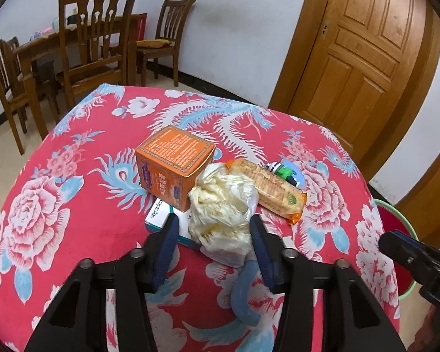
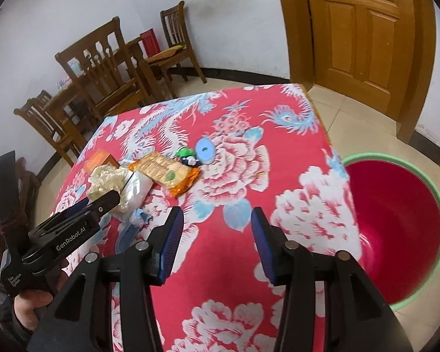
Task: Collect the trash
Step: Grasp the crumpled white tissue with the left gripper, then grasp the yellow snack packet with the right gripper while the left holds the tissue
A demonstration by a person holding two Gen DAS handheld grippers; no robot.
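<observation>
A crumpled whitish plastic bag (image 1: 223, 211) lies on the red flowered tablecloth (image 1: 82, 205), and it also shows in the right wrist view (image 2: 117, 183). My left gripper (image 1: 214, 226) is open, its fingers on either side of the bag's near end. An orange snack wrapper (image 1: 272, 187) lies right of the bag, also seen in the right wrist view (image 2: 165, 173). My right gripper (image 2: 215, 220) is open and empty above the cloth. A red basin with a green rim (image 2: 402, 228) stands on the floor right of the table.
An orange box (image 1: 173, 164) sits on a white capsules box (image 1: 161, 214) behind the bag. A small green toy (image 1: 283, 171) and a blue tape roll (image 2: 205, 148) lie past the wrapper. Wooden chairs (image 1: 96, 38) and a wooden door (image 1: 360, 44) stand beyond the table.
</observation>
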